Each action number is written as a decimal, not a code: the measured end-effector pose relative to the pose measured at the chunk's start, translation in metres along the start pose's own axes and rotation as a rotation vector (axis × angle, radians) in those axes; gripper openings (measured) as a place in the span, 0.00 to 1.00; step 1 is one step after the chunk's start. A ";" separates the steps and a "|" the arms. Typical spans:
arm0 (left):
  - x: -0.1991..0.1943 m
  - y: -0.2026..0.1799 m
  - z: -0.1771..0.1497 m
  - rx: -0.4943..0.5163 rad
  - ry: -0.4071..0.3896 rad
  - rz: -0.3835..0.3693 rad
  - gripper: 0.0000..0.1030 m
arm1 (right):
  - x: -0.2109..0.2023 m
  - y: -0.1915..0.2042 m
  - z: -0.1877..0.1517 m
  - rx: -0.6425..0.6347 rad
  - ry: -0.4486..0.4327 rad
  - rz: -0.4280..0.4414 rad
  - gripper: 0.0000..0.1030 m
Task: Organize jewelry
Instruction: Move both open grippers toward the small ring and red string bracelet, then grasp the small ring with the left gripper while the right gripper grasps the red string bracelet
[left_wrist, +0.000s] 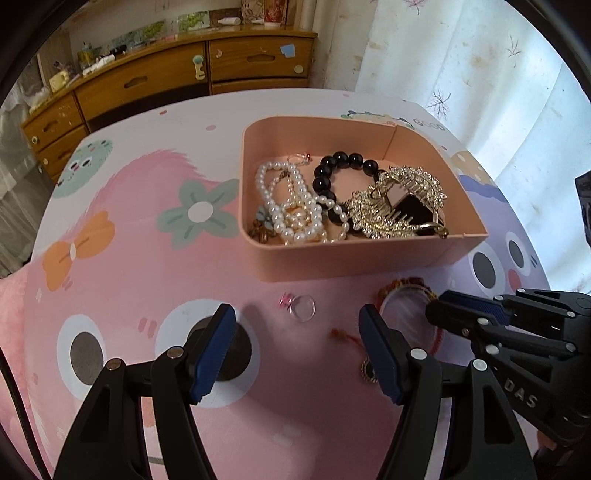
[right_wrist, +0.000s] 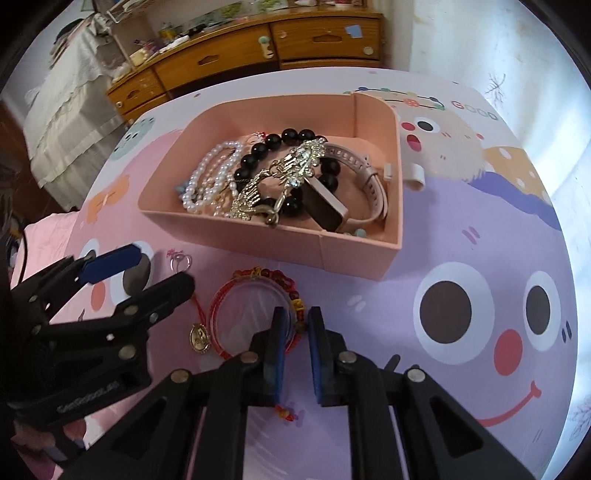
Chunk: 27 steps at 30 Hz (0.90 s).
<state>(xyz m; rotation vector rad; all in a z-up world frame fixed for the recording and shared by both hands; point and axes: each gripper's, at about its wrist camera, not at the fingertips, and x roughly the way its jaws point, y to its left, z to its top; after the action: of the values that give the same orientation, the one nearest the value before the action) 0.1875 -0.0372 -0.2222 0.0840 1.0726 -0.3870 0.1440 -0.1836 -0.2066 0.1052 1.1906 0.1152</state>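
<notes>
A pink tray (left_wrist: 354, 258) (right_wrist: 354, 254) holds a pearl strand (left_wrist: 291, 206), a black bead bracelet (left_wrist: 332, 166), a gold rhinestone hair clip (left_wrist: 391, 199) and a pink watch (right_wrist: 354, 184). On the cloth in front lie a clear ring with a pink stone (left_wrist: 301, 306) (right_wrist: 180, 261), a red beaded bracelet (right_wrist: 258, 306) (left_wrist: 406, 291) and a gold pendant (right_wrist: 199, 338). My left gripper (left_wrist: 297, 347) is open, low over the cloth just short of the ring. My right gripper (right_wrist: 295, 339) has narrowed around the red bracelet's beaded side, with a small gap left between the pads.
A cartoon-print cloth (left_wrist: 147, 258) covers the round table. A small white clip (right_wrist: 415, 177) lies right of the tray. A wooden dresser (left_wrist: 166, 74) stands beyond the table, with white curtains (left_wrist: 480, 74) to the right. The right gripper's fingers (left_wrist: 472, 310) cross the left wrist view.
</notes>
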 end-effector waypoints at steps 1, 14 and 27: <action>0.001 -0.002 0.000 0.004 -0.005 0.007 0.66 | 0.000 -0.002 0.000 -0.002 0.000 0.009 0.11; 0.010 -0.013 0.001 0.060 -0.011 0.091 0.37 | -0.033 -0.028 -0.005 -0.064 -0.081 0.164 0.08; 0.013 -0.026 0.004 0.024 0.002 0.086 0.18 | -0.046 -0.045 -0.006 -0.041 -0.140 0.195 0.00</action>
<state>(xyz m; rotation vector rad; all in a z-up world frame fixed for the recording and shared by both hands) 0.1868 -0.0659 -0.2281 0.1515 1.0633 -0.3224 0.1229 -0.2341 -0.1733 0.1905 1.0357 0.2988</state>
